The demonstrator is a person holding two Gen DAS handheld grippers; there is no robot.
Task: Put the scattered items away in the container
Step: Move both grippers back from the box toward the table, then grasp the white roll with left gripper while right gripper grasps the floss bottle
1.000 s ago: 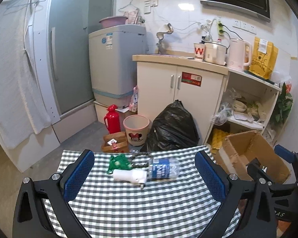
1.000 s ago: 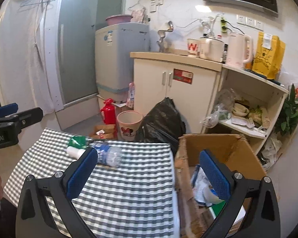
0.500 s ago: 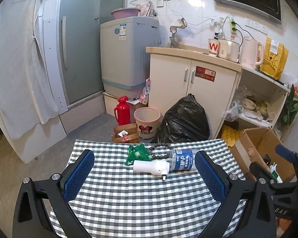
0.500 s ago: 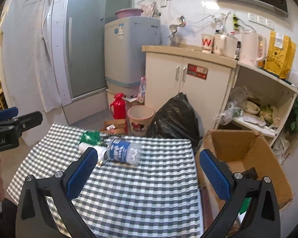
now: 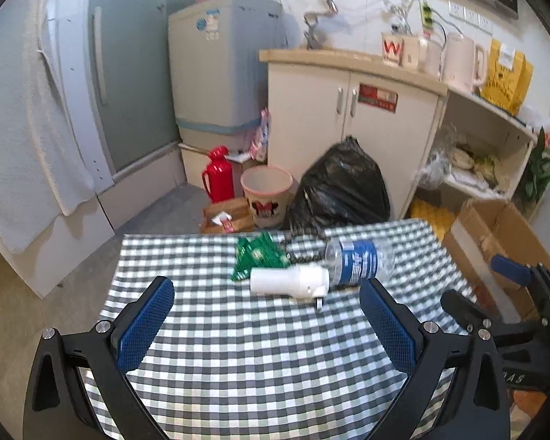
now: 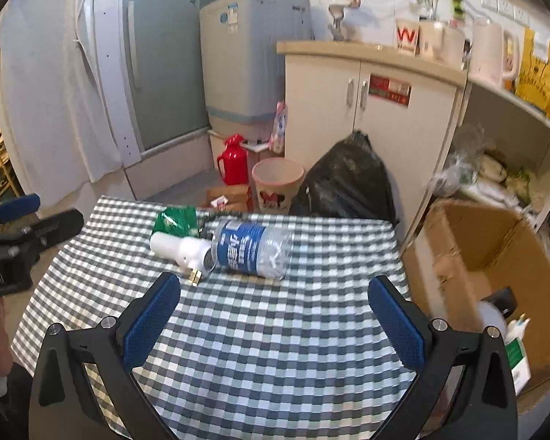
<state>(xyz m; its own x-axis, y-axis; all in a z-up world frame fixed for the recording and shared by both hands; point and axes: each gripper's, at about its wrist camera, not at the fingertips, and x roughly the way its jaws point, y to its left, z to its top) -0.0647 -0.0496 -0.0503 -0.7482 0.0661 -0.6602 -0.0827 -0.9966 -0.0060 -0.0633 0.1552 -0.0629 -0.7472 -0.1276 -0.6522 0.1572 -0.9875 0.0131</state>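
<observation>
On the checked tablecloth (image 5: pixel 260 348) of a small table, toward its far edge, lie the scattered items in one tight cluster: a clear water bottle (image 5: pixel 359 259) with a blue label on its side, a white plastic bottle (image 5: pixel 288 281) lying against its mouth end, and a green packet (image 5: pixel 258 255) just behind that, nearest the far edge. A dark beaded string (image 6: pixel 222 215) shows at the far edge beside the packet. Beyond the table's right edge an open cardboard box (image 6: pixel 495 245) stands on the floor with a few things already at its bottom.

Both tools hover over the near half of the cloth, apart from the cluster. The left gripper (image 5: pixel 266 321) has its blue pads spread wide with nothing between them; the right gripper (image 6: pixel 275 317) is likewise spread and empty.

Behind the table the room is crowded: a full black rubbish bag (image 5: pixel 343 187), a pink waste bin (image 5: pixel 267 196), a red flask (image 5: pixel 218 174), a grey washing machine (image 5: pixel 220 69), and a cream cabinet (image 5: pixel 352 110) carrying a kettle (image 5: pixel 460 60) and cups.
</observation>
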